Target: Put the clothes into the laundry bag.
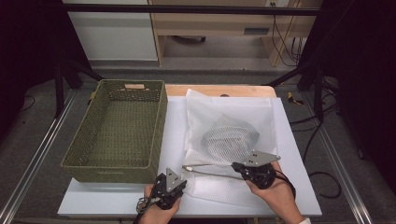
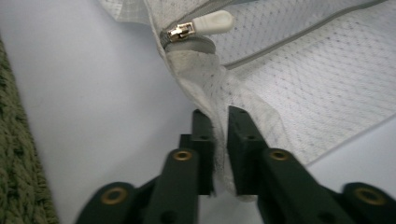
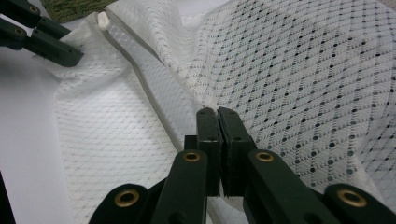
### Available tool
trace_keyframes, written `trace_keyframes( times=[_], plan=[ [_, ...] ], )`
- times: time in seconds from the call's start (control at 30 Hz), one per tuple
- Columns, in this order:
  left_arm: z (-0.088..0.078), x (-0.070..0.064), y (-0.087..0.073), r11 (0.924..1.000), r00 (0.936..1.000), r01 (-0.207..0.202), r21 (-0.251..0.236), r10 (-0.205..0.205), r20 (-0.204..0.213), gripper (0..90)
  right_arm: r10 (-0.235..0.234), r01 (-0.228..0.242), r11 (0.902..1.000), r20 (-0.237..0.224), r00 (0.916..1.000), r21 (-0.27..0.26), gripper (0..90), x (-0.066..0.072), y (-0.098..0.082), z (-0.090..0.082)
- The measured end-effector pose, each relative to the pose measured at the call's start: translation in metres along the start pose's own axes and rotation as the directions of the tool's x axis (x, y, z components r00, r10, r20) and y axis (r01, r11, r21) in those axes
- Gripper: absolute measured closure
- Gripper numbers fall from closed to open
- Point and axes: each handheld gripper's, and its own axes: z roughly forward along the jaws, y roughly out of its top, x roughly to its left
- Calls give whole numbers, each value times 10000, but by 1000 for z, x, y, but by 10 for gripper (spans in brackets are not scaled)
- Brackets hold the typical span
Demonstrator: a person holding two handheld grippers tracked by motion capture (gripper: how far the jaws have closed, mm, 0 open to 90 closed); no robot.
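Left gripper view: we find the left gripper (image 2: 218, 140) clamped on the corner of the white mesh laundry bag (image 2: 327, 84), just below the zipper pull (image 2: 212, 22) — apparently anchoring it. We see the right gripper (image 3: 217, 135) pinched on mesh beside the zipper track (image 3: 154, 100) — both hands low, jaws pointing forward.

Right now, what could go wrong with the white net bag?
The left gripper pinches only thin mesh bag fabric below the zipper pull, so it might slip out. The right gripper also clamps the mesh; pulling apart hard could perhaps tear it or drag it off the mat.
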Motion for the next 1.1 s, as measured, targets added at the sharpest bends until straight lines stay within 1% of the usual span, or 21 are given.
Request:
trace_keyframes(
  times=[0.03, 0.07, 0.27, 0.37, 0.43, 0.53, 0.63, 0.67, 0.73, 0.83, 0.87, 0.93, 0.97, 1.0, 1.1],
  plan=[
    [-1, 1, 0, 9999, 9999, 142, -55, -141, 90, 875, 9, -9, 10000, -2, 10000, 7, 886, 0, 0, 0],
    [-3, 1, 0, 9997, 9997, 221, -127, -220, 101, 881, 12, -12, 10000, -14, 10000, 13, 886, -1, 0, 0],
    [-18, -3, -1, 9993, 9994, 215, -313, -207, 264, 887, -50, 50, 10000, -45, 10000, -82, 887, 4, 2, -4],
    [-20, -7, -3, 9992, 9987, 248, -313, -234, 447, 886, -116, 115, 9999, -75, 9999, -26, 886, 9, 1, -6],
    [-20, -10, -5, 9995, 9985, 188, -234, -176, 514, 886, -216, 216, 9998, -87, 9997, 27, 886, 11, 0, -7],
    [-20, -11, -7, 9997, 9981, 205, -142, -196, 576, 885, -331, 333, 9993, -93, 9994, 154, 886, 14, -3, -8],
    [-18, -13, -12, 9993, 9966, 375, -77, -368, 733, 884, -521, 524, 9975, -73, 9986, 481, 886, 19, -9, -8],
    [-18, -14, -14, 9990, 9963, 442, -94, -434, 738, 884, -556, 567, 9963, -184, 9983, 644, 885, 21, -11, -8],
    [-19, -15, -14, 9991, 9963, 412, -86, -405, 763, 884, -547, 560, 9959, -204, 9983, 710, 885, 24, -13, -6],
    [-22, -17, -16, 9992, 9960, 405, -67, -398, 797, 884, -706, 737, 9922, -335, 9969, 1004, 885, 29, -15, -3],
    [-23, -18, -17, 9989, 9959, 449, -109, -439, 792, 884, -695, 733, 9916, -397, 9968, 1064, 885, 30, -16, -2],
    [-24, -18, -19, 9993, 9961, 374, -17, -371, 800, 883, -708, 756, 9906, -454, 9965, 1138, 884, 31, -17, -2],
    [-24, -19, -20, 9990, 9957, 443, -67, -437, 812, 882, -709, 764, 9902, -504, 9962, 1172, 884, 32, -18, -2],
    [-25, -18, -21, 9993, 9962, 374, -26, -371, 785, 881, -714, 773, 9898, -529, 9960, 1193, 884, 32, -19, -3],
    [-26, -19, -21, 9988, 9955, 483, -89, -474, 822, 878, -711, 782, 9885, -591, 9957, 1291, 883, 33, -22, -3]
  ],
)
